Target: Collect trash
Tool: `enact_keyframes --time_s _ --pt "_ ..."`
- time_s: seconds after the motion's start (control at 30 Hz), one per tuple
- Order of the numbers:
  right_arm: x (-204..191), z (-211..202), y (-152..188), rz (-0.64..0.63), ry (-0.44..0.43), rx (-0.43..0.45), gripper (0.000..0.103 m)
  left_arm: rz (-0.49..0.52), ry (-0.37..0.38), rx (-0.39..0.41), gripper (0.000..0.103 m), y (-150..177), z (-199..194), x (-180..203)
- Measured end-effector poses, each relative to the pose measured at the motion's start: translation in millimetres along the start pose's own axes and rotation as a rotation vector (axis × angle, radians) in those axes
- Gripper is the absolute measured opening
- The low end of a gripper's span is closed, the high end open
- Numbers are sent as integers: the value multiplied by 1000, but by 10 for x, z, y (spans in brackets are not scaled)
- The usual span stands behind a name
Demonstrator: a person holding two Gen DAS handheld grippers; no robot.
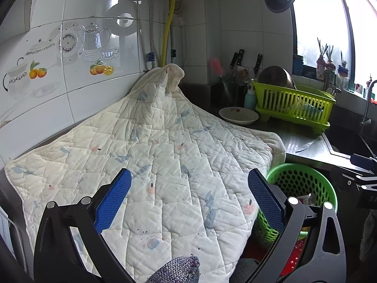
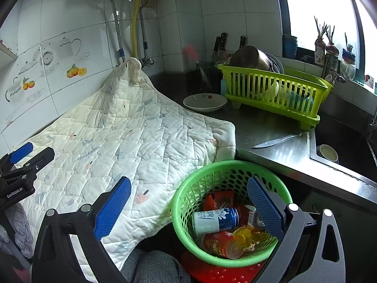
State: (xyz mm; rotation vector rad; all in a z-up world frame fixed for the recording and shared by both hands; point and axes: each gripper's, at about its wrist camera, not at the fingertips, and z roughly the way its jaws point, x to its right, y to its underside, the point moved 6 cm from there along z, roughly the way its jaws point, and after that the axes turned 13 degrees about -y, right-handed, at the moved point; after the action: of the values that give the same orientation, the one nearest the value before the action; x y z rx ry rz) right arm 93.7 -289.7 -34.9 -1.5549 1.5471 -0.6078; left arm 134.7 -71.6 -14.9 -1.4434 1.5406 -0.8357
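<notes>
A quilted white cloth covers the counter, overhanging the round green perforated basket at 5 o'clock. Inside, a blue-and-white can lies sideways, base toward 3 o'clock. Left gripper and right gripper both gape, empty.

Quilt: lying over the table, hiding whatever sits beneath. Green basket: showing only partly behind the right tong finger. Red wrappers: print staying too small to read.

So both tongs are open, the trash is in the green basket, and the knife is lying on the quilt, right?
Not quite: the knife lies on the steel counter, off the quilt, as the right wrist view shows. Both tongs are open and the trash sits in the green basket.
</notes>
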Motion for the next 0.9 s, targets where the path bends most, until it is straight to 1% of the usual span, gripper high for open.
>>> enact_keyframes --time_s 0.9 --pt "0 -11 -30 6 2 5 96 5 -10 1 98 20 -1 -7"
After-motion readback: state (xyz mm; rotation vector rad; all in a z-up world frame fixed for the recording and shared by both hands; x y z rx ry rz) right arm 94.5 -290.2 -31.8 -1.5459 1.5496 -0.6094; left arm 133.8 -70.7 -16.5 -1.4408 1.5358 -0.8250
